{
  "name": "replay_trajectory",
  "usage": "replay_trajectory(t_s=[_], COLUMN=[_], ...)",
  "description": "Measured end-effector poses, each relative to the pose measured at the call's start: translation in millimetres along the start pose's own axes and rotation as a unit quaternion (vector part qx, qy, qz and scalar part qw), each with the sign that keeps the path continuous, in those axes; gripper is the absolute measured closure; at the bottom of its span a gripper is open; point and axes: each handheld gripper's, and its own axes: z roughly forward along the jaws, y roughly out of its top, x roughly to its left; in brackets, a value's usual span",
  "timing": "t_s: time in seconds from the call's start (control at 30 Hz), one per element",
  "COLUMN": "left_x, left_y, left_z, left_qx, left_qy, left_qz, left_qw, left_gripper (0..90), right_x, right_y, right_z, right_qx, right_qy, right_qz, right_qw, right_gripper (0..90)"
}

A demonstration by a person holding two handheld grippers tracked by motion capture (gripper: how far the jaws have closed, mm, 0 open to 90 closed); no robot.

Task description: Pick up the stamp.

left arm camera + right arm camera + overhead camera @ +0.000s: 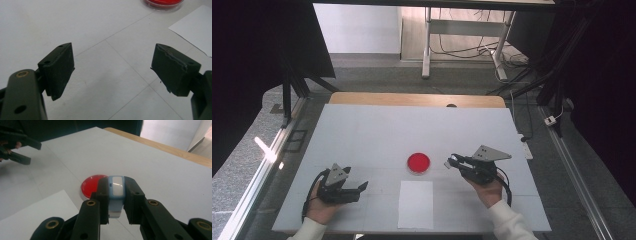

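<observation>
Right hand-held gripper [116,202] is clenched on a small pale blue-and-white block [116,195], pinched between both pads and standing upright in the jaws; what the block is exactly, can't tell. In the high view the same right hand-held gripper [451,162] sits right of centre, tip aimed left toward the red dish [418,163], block lifted off the table [362,135].

Step in hand, as I judge it: carrying the held block, likely toward the red dish or the white paper sheet [415,204]. Goal spot is not certain from these frames.

Next move calls for: a short travel left and down, keeping the grip firm, lining the block over the dish or the sheet before letting go. The dish has a clear raised rim, so the block needs to come in over the rim rather than slide into it.

Left hand-held gripper [112,67] is released, jaws wide apart with nothing between them, bare table under it. In the high view the left hand-held gripper [361,188] rests at lower left, well apart from the dish and the sheet.

Around: red dish [93,186] shows just behind the right jaws; paper sheet [37,215] at lower left of the right gripper view, near the dish but not touching. The path between block and dish looks free; the other hand is out of the way.
</observation>
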Motion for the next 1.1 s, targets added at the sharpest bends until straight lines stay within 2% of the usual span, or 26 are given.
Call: replay_trajectory(t_s=[0.2,0.47,0.63,0.93,1.1], left_x=[-0.2,-2.4,-2.8,-4.2,-5.1], left_y=[1.8,7.2,8.3,8.0,7.1], left_z=[1.8,9.5,11.2,9.4,8.6], left_qx=[-0.006,-0.009,-0.009,-0.006,-0.004], left_qy=[-0.001,-0.005,-0.008,-0.007,-0.004], left_qz=[-0.005,0.001,0.001,0.001,0.003], left_qw=[1.0000,1.0000,0.9999,1.0000,1.0000], left_gripper=[18.7,18.7,18.7,18.6,18.6], right_x=[-2.6,-4.4,-1.1,5.7,16.1], right_y=[4.7,8.1,10.9,12.7,17.5], right_z=[4.0,9.3,8.4,16.5,23.7], right_qx=[-0.011,-0.015,-0.020,-0.016,-0.017], right_qy=[0.014,0.021,0.022,0.038,0.048], right_qz=[0.010,0.016,0.015,0.016,0.009], right_qw=[0.9998,0.9995,0.9994,0.9990,0.9987], right_gripper=[75.5,75.5,75.5,75.5,75.5])
